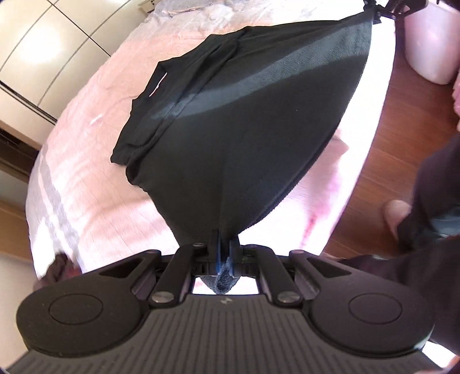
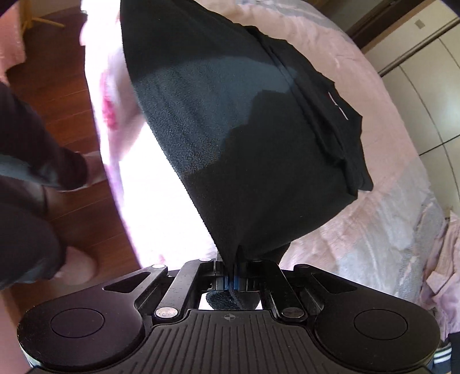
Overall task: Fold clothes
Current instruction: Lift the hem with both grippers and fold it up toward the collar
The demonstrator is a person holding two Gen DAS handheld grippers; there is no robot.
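A black fleece garment (image 1: 230, 129) lies partly on a pink bed (image 1: 95, 149), its near edge lifted and stretched between both grippers. My left gripper (image 1: 224, 244) is shut on one corner of that edge. The right gripper (image 1: 379, 8) shows at the top right of the left wrist view, holding the other corner. In the right wrist view my right gripper (image 2: 232, 263) is shut on the black garment (image 2: 244, 129), which fans out over the bed (image 2: 388, 187). The garment's far part stays folded flat, with a thin white stripe (image 2: 337, 106) on it.
Wooden floor (image 1: 402, 143) runs beside the bed. The person's legs and feet (image 2: 77, 261) stand at the bed's edge. A white bin (image 1: 431, 43) stands on the floor. White wardrobe doors (image 1: 43, 43) are behind the bed. Pink clothes (image 2: 442, 273) lie at the bed's side.
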